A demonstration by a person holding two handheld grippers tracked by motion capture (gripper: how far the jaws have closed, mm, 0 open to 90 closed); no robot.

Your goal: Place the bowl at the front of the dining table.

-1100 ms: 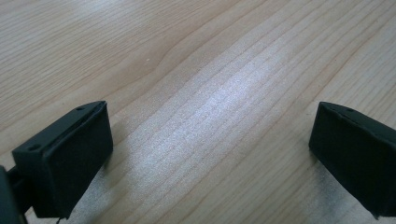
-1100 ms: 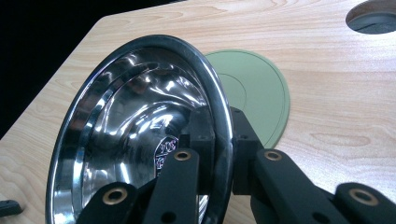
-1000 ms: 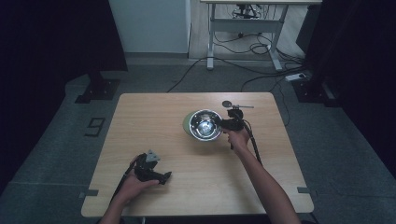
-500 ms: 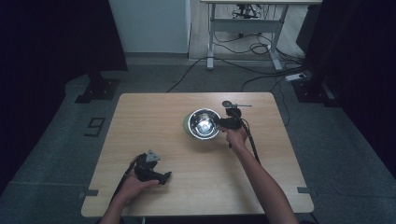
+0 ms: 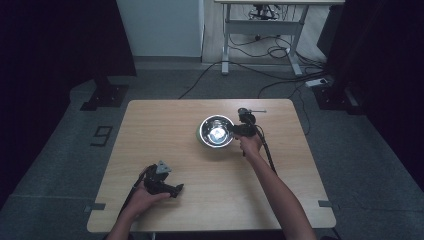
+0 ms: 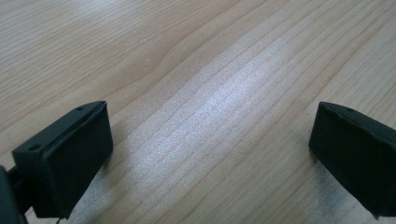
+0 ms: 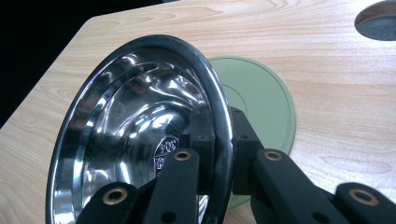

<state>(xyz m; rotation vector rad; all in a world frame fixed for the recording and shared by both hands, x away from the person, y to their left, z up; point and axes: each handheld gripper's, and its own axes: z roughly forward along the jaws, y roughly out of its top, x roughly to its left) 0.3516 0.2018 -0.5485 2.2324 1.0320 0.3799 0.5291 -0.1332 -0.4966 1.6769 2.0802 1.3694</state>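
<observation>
A shiny steel bowl (image 5: 216, 131) is at the middle right of the wooden table (image 5: 150, 130). My right gripper (image 5: 234, 129) is shut on the bowl's near rim. In the right gripper view the bowl (image 7: 135, 135) is tilted, with one jaw inside and one outside the rim, where the right gripper (image 7: 217, 140) pinches it. A flat green round mat (image 7: 259, 102) lies on the table beneath and behind the bowl. My left gripper (image 5: 175, 190) rests in the hand near the table's front left. In its own view the left gripper (image 6: 210, 144) is open, its jaws wide apart over bare wood.
A round cable hole (image 7: 379, 19) sits in the table's far right corner. A small dark stand with a rod (image 5: 247, 113) is on the table behind the bowl. Beyond the table are a desk frame (image 5: 260, 30), floor cables and black curtains.
The right gripper and bowl have shifted slightly; the bowl appears tipped up on its rim. The left gripper has stayed in place.
</observation>
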